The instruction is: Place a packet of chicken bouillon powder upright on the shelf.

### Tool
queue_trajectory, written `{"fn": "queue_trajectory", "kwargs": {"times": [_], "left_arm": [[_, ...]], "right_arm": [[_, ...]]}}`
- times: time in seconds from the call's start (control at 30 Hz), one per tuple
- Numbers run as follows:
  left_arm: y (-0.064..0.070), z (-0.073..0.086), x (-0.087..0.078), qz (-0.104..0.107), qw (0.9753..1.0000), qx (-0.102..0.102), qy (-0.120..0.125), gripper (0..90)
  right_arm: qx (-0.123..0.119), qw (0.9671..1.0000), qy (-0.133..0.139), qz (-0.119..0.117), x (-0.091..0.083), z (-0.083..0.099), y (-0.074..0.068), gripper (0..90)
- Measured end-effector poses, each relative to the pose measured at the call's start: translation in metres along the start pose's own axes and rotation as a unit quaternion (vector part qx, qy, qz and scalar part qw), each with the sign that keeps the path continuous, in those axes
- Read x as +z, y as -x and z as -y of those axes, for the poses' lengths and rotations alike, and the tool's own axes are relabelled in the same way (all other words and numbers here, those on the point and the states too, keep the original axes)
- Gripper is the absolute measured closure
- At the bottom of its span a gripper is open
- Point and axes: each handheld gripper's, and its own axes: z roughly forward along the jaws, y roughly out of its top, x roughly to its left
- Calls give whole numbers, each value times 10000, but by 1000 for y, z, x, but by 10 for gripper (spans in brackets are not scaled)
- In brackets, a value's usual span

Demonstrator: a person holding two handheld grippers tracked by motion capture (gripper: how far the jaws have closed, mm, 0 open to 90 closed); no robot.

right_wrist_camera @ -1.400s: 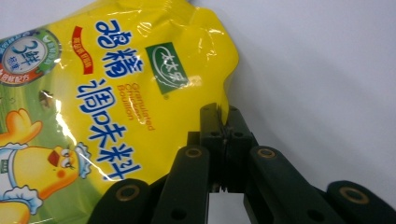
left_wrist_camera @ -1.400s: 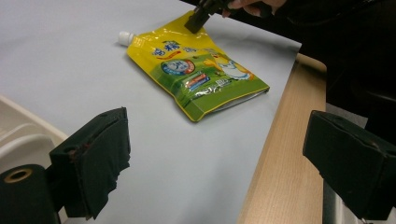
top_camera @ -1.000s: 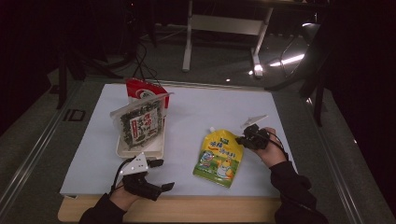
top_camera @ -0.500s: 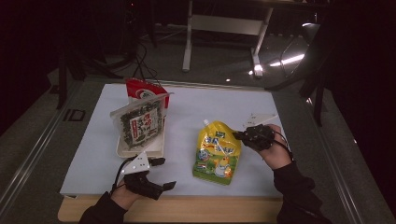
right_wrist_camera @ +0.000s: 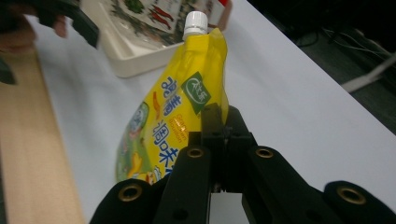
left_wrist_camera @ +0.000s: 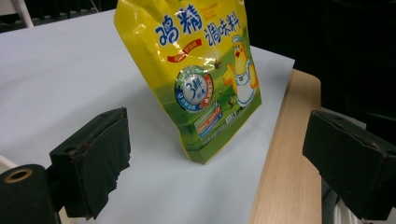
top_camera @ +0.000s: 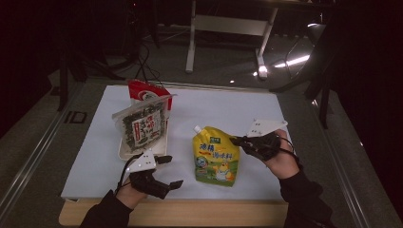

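The yellow spouted pouch (top_camera: 216, 160) stands near the front edge of the white table sheet (top_camera: 223, 111), at about 5 o'clock from the sheet's centre. Its white screw cap (right_wrist_camera: 194, 22) is at the top corner, and the base gusset rests on the sheet.

The right gripper (top_camera: 242, 142) grips the pouch's upper right edge, at 3 o'clock of the pouch. In the right gripper view its jaws are pressed together on the side seam just below the spout shoulder. The left gripper (top_camera: 172, 172) hovers low at 9 o'clock of the pouch, well apart from it. Its jaws stand wide open with nothing between them.

Handling judgement:
- The pouch is a soft film bag. Its walls look likely to buckle under side pressure.
- The glossy film is probably slippery, so a flat face offers poor purchase.
- The filled lower half appears to carry most of the weight. A lift by one upper edge may let the body swing.
- Recommended hold points are the stiff welded side seam and the rigid neck below the cap.

A white tray (top_camera: 124, 151) holding a seaweed snack bag (top_camera: 142, 124) sits at 10 o'clock of the pouch, with a red packet (top_camera: 142, 91) behind it.
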Motion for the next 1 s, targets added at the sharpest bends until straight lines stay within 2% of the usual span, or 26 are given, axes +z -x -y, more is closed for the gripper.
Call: {"fn": "queue_trajectory", "kwargs": {"times": [0.1,0.13,0.27,0.33,0.43,0.5,0.57,0.63,0.7,0.77,0.83,0.9,0.93,1.0], "left_arm": [[0,-1,3,-9,9999,-31,-147,85],[0,-3,5,7,9996,-115,-254,86],[-4,-10,10,-57,9995,-129,-277,106],[-8,-17,13,-79,9997,-144,-176,139],[-14,-29,20,-70,9998,-11,-177,170],[-17,-37,26,-105,9999,19,-109,220],[-21,-44,32,-2,10000,5,-52,283],[-23,-49,39,-76,9999,112,-72,318],[-25,-54,43,-93,9998,173,-87,407],[-30,-57,45,-54,9998,135,-106,446],[-33,-59,45,44,9998,148,-102,518],[-33,-59,44,-7,9996,250,-109,593],[-33,-59,43,-43,9995,285,-99,657],[-36,-58,39,32,9996,266,-54,770]], "right_arm": [[-41,9999,85,-111,-4,0,-2,900],[-80,9997,137,-202,-6,1,-5,900],[-172,9993,178,-268,-11,-1,-12,900],[-216,9992,183,-288,-12,-2,-13,900],[-285,9989,183,-321,-13,-4,-17,900],[-305,9987,192,-353,-13,-5,-18,900],[-334,9986,180,-369,-13,-5,-19,900],[-343,9985,177,-382,-13,-6,-19,900],[-345,9984,169,-406,-14,-5,-19,900],[-354,9983,182,-428,-15,-4,-20,900],[-368,9983,179,-425,-16,-4,-20,900],[-341,9982,187,-457,-16,-3,-19,900],[-328,9982,183,-460,-17,-2,-19,900],[-286,9981,206,-500,-18,1,-18,895]]}}
